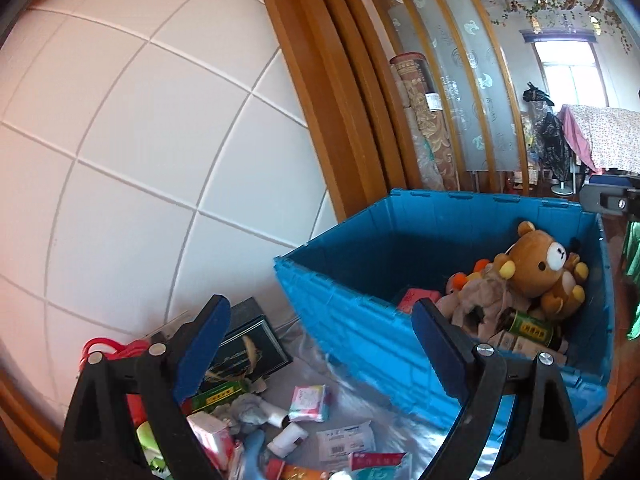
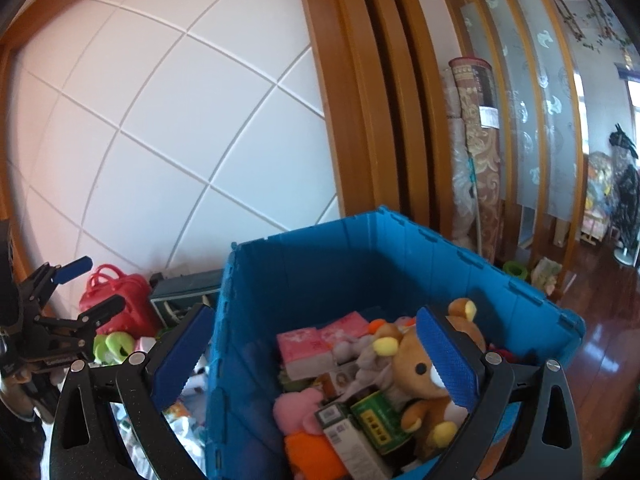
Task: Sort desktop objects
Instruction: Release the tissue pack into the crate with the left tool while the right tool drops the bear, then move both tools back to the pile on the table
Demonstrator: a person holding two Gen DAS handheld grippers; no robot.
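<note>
A blue plastic crate [image 1: 360,320] stands on the silver-covered table, holding a brown teddy bear [image 1: 536,268], a dark green-labelled bottle [image 1: 528,326] and other items. My left gripper [image 1: 320,340] is open and empty, left of the crate and above loose small things: a pink tissue packet [image 1: 310,402], a white sachet [image 1: 346,440] and a dark framed picture [image 1: 248,348]. My right gripper [image 2: 316,356] hangs open over the crate [image 2: 320,272], empty, its right finger in front of the teddy bear [image 2: 412,364]. Pink packets [image 2: 320,344] and a green box [image 2: 376,420] lie inside. The left gripper [image 2: 90,286] shows at the far left.
A white tiled wall [image 1: 140,140] rises behind the table, with a wooden door frame [image 1: 320,100] to its right. A red bag [image 2: 116,300] sits against the wall left of the crate. Rolled rugs [image 2: 476,160] lean beyond the crate, with wooden floor [image 2: 600,340] to the right.
</note>
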